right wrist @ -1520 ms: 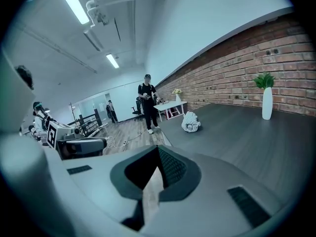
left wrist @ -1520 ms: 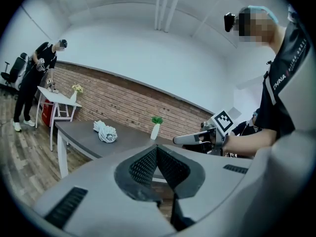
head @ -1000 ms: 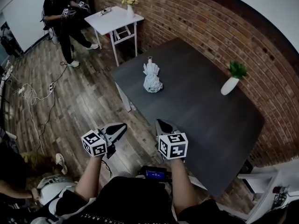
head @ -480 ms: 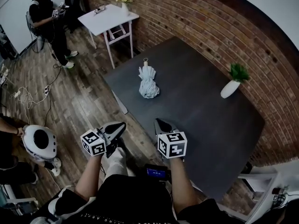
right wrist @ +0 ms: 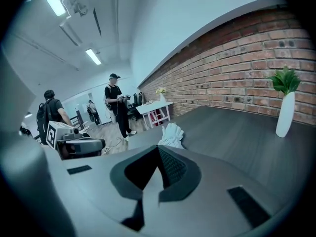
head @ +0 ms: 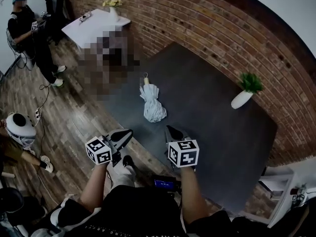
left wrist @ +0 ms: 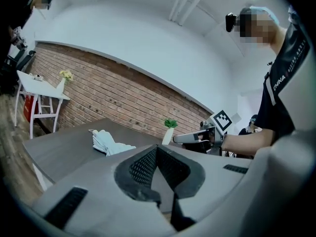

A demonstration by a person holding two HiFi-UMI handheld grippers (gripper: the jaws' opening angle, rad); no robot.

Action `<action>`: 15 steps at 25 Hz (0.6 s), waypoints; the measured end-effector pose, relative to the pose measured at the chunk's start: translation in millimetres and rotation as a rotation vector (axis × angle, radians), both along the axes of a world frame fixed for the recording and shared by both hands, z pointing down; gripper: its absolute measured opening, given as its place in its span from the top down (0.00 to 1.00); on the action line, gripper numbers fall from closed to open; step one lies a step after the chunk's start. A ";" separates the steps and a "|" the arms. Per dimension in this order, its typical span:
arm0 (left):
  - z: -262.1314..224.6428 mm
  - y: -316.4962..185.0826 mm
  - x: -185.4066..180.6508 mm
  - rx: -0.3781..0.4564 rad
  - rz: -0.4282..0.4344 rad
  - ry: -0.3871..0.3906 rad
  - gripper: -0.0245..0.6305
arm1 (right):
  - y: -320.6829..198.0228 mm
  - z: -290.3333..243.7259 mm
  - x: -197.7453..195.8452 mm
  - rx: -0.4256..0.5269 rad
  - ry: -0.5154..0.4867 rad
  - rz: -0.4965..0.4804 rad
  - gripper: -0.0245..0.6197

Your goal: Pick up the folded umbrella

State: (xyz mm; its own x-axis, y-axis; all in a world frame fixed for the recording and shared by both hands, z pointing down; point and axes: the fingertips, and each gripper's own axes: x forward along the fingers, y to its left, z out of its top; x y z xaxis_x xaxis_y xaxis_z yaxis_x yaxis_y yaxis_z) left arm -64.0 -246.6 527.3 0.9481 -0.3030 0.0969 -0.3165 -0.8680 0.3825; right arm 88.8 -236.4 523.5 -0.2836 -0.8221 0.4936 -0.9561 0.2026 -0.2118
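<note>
You held both grippers low in front of you by the near edge of the dark table, and neither touched anything. Your left gripper had its jaws pressed together with nothing between them. Your right gripper was the same, closed and empty. The folded umbrella lay on the table ahead of both, apart from them, its handle loop pointing away from you. A white vase holding a green plant stood by the brick wall, well apart from the umbrella.
</note>
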 end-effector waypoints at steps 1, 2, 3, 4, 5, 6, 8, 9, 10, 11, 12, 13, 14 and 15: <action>0.2 -12.7 -1.7 -0.002 0.018 -0.004 0.96 | -10.3 -0.3 -1.2 -0.004 -0.001 0.019 0.95; 0.0 -25.5 -4.0 -0.005 0.034 -0.005 0.96 | -20.3 -0.7 -3.3 -0.006 -0.002 0.037 0.95; -0.6 -38.7 -6.9 -0.008 0.046 -0.004 0.96 | -30.3 -1.2 -6.2 -0.009 -0.001 0.051 0.95; -1.3 -51.9 -9.9 -0.010 0.056 -0.002 0.96 | -40.3 -1.8 -9.7 -0.010 0.001 0.062 0.95; -2.0 -64.6 -12.3 -0.012 0.066 -0.001 0.96 | -49.9 -2.4 -13.2 -0.012 0.003 0.072 0.95; -2.3 -76.0 -13.7 -0.014 0.079 0.001 0.96 | -58.6 -2.5 -16.1 -0.015 0.005 0.081 0.95; -1.7 -95.0 -13.9 -0.017 0.114 0.001 0.96 | -73.5 -1.6 -19.2 -0.022 0.011 0.107 0.95; -0.9 -103.2 -13.6 -0.017 0.134 0.000 0.96 | -80.4 -1.2 -20.0 -0.025 0.013 0.122 0.95; 0.0 -110.8 -13.6 -0.018 0.153 -0.003 0.96 | -87.1 -0.8 -20.9 -0.027 0.014 0.137 0.95; 0.8 -117.9 -13.9 -0.019 0.171 -0.006 0.96 | -93.2 -0.5 -22.0 -0.028 0.014 0.151 0.95; 1.6 -124.6 -14.3 -0.020 0.188 -0.009 0.96 | -98.8 -0.1 -23.0 -0.031 0.014 0.164 0.95; 2.1 -130.6 -14.8 -0.019 0.205 -0.012 0.96 | -103.4 0.5 -24.0 -0.033 0.014 0.178 0.95; 2.8 -136.0 -15.5 -0.019 0.221 -0.015 0.96 | -107.0 1.3 -24.8 -0.037 0.012 0.193 0.95; 3.5 -141.1 -16.4 -0.018 0.235 -0.018 0.96 | -110.0 2.4 -25.9 -0.040 0.010 0.207 0.95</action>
